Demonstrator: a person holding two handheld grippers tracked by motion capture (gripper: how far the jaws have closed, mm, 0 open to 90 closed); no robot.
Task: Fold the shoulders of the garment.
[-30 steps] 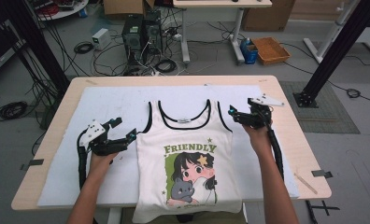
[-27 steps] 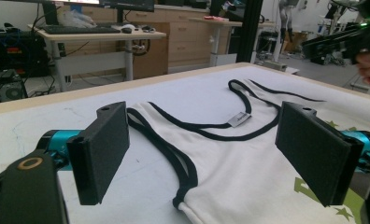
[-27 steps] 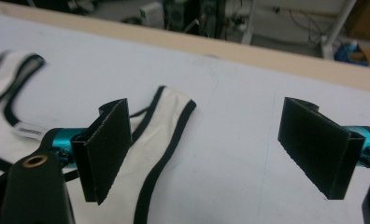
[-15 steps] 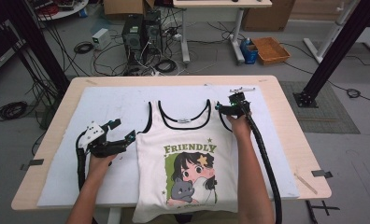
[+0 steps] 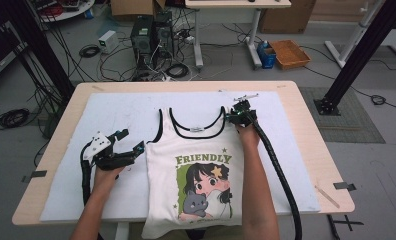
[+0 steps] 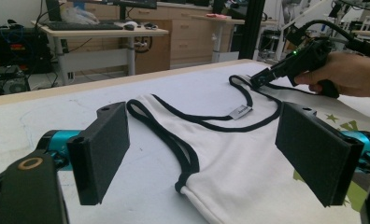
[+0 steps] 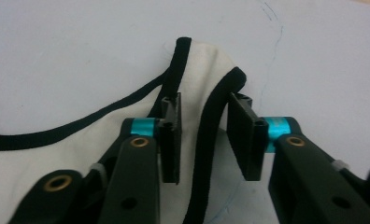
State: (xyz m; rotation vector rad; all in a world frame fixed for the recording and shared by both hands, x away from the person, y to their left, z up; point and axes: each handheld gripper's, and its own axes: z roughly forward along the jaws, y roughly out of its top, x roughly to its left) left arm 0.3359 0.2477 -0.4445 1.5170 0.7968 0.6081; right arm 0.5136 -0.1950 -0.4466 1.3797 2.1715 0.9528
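A white tank top point(image 5: 201, 170) with black trim and a "FRIENDLY" cartoon print lies flat on the white mat point(image 5: 121, 110). My right gripper point(image 5: 229, 118) is down at its right shoulder strap point(image 7: 202, 98). The jaws have just been closing and stand either side of the strap with a gap left, so the pads do not press on it. My left gripper point(image 5: 132, 139) hovers wide open just left of the top's left side, at armhole height. The left gripper view shows its pads point(image 6: 103, 149) apart over the top's left strap point(image 6: 164, 135) and, farther off, the right gripper point(image 6: 258, 80).
The mat covers most of the wooden table point(image 5: 316, 150). A small stick point(image 5: 327, 194) lies near the table's right front corner. On the floor behind the table are computers and cables point(image 5: 151, 45) and an orange crate point(image 5: 290, 52).
My right gripper has moved left and down from beside the top onto the right shoulder strap, and its jaws have narrowed. The left gripper has stayed in place.
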